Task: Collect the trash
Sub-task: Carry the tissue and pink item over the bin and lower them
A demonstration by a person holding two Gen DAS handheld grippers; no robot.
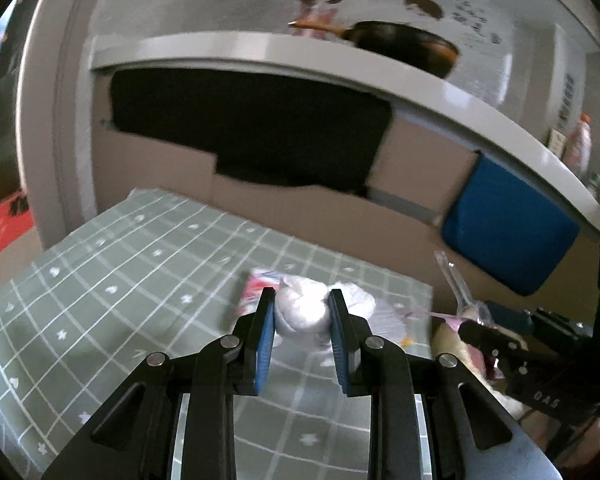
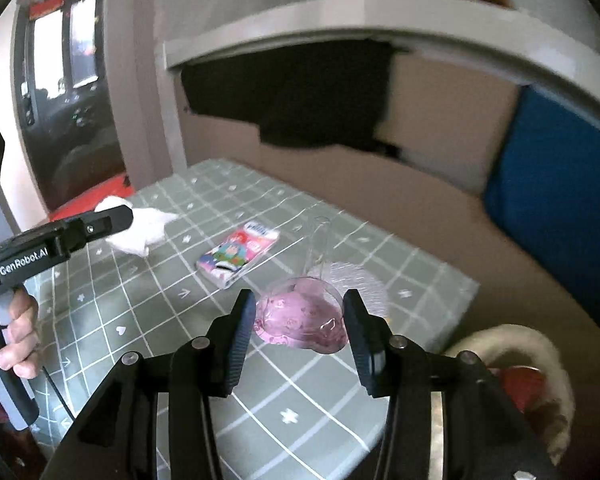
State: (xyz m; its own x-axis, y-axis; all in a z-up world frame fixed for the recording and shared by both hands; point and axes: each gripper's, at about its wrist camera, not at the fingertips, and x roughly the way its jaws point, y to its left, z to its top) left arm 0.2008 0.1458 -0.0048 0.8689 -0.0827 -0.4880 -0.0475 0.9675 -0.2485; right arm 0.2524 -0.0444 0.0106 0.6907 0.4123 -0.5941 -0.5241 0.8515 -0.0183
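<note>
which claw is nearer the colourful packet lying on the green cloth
Left. The left claw, shut on the white tissue wad, is right beside the colourful packet. The right claw, holding the pink clear wrapper, is farther off towards the table's other side.

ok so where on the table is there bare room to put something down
The near-left checked cloth is bare, bordered by the tissue pack and the table's left edge. The far corner is free too. It is crowded around the pink plastic wrapper near the right edge.
</note>
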